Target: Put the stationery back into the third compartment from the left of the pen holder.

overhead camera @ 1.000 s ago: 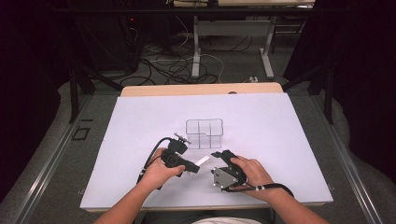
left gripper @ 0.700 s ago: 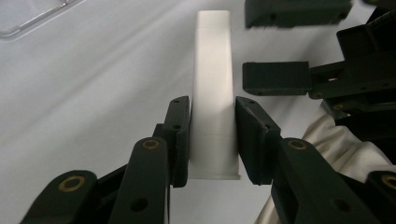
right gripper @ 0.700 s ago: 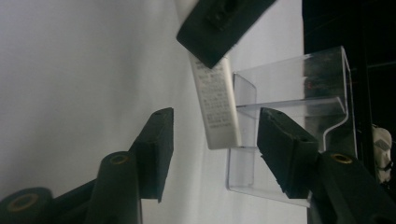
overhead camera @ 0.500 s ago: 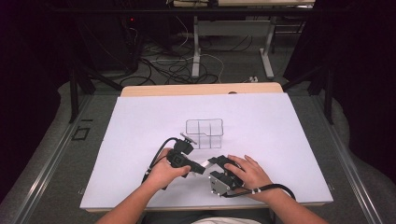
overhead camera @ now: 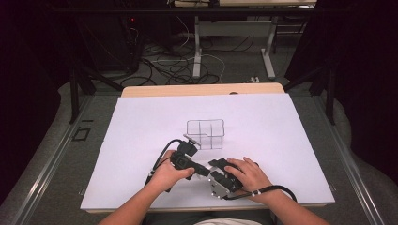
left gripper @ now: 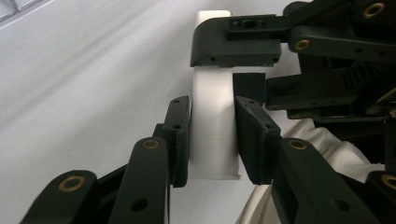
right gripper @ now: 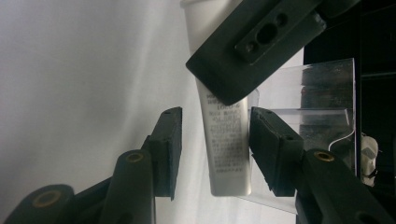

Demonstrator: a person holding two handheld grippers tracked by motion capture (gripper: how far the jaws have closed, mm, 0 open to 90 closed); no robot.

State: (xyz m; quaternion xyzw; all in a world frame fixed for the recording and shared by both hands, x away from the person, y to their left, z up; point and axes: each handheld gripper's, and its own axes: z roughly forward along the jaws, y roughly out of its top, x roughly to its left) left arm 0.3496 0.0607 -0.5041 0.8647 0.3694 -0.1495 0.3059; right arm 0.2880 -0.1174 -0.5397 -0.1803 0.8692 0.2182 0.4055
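The white plastic squeeze tube [left gripper: 212, 126] hangs between both claws near the worktop's [overhead camera: 281, 136] front: left claw [left gripper: 212, 140] clamps it; right claw [right gripper: 215, 144] brackets its crimped end, one pad short.
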